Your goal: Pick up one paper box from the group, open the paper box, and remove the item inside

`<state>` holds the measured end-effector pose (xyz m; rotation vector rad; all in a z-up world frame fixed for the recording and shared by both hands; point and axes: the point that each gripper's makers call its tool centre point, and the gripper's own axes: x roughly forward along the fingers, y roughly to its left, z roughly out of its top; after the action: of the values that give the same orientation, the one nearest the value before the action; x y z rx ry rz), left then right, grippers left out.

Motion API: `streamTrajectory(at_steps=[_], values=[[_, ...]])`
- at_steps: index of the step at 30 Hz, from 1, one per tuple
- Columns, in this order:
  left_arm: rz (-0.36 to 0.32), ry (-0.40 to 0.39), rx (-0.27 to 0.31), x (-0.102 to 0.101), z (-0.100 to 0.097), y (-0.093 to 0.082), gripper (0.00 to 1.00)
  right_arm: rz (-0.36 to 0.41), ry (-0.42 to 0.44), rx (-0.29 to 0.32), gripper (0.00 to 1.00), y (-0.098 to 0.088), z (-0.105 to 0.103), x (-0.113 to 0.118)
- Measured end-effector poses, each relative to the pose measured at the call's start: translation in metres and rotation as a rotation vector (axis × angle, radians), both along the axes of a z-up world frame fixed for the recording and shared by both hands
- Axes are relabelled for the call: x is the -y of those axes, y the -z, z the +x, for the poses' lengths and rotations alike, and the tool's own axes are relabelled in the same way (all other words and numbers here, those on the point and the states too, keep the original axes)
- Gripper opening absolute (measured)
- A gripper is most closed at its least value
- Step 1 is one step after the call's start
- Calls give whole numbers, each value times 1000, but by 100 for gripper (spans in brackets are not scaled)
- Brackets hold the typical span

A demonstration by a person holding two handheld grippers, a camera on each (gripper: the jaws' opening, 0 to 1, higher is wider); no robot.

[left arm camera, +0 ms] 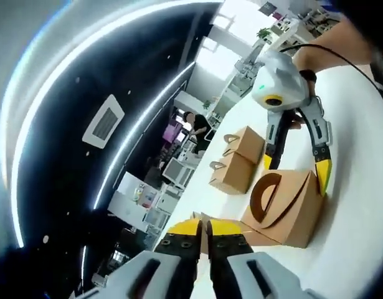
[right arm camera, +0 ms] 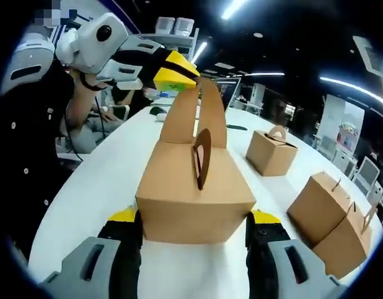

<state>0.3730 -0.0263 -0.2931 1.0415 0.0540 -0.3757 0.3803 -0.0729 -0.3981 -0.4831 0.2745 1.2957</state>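
Paper box (right arm camera: 194, 196), the one picked from the group, sat on the white table (right arm camera: 110, 180) close to the right gripper (right arm camera: 194, 233), whose jaws were spread and stood against its two sides. That looked like a bracing hold, meant to keep the light carton from sliding while its top was worked. In the left gripper view the same box (left arm camera: 289, 208) lay near the right edge of the table (left arm camera: 359, 187), with the right gripper (left arm camera: 297, 165) straddling it.

Left gripper (right arm camera: 172, 71) came in from the far left, its yellow tips pressed together on the upper edge of the handle flap (right arm camera: 185, 115), which stood raised above the lid. I judged this to be the opening step, with the flap being drawn up and away; a second handle tab (right arm camera: 203, 156) stood upright in the middle of the lid. Nothing of the item inside was visible.

Other boxes stood well apart: one at the far right (right arm camera: 270, 152) and two touching at the near right (right arm camera: 331, 215). None blocked the work. A person (right arm camera: 35, 143) stood at the left beside the table.
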Motion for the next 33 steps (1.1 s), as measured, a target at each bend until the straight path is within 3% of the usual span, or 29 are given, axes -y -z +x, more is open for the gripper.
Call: streamTrajectory(at_steps=[12, 13, 14, 17, 20, 24, 33], values=[[-58, -52, 0, 4, -2, 2, 9, -23, 3, -5, 67, 0, -3, -2], [-70, 0, -18, -28, 3, 3, 9, -24, 3, -5, 67, 0, -3, -1], [-77, -16, -15, -60, 6, 0, 9, -25, 3, -5, 67, 0, -3, -1], [-91, -28, 1, -69, 8, -2, 9, -30, 0, -3, 67, 0, -4, -1], [-124, -37, -26, -81, 10, 9, 9, -34, -1, -4, 67, 0, -4, -3], [-108, -51, -38, -87, 12, 18, 8, -39, -3, -5, 67, 1, -5, -2], [-59, -49, -143, -92, 17, 59, 8, -41, -3, -5, 67, 1, -4, -4]])
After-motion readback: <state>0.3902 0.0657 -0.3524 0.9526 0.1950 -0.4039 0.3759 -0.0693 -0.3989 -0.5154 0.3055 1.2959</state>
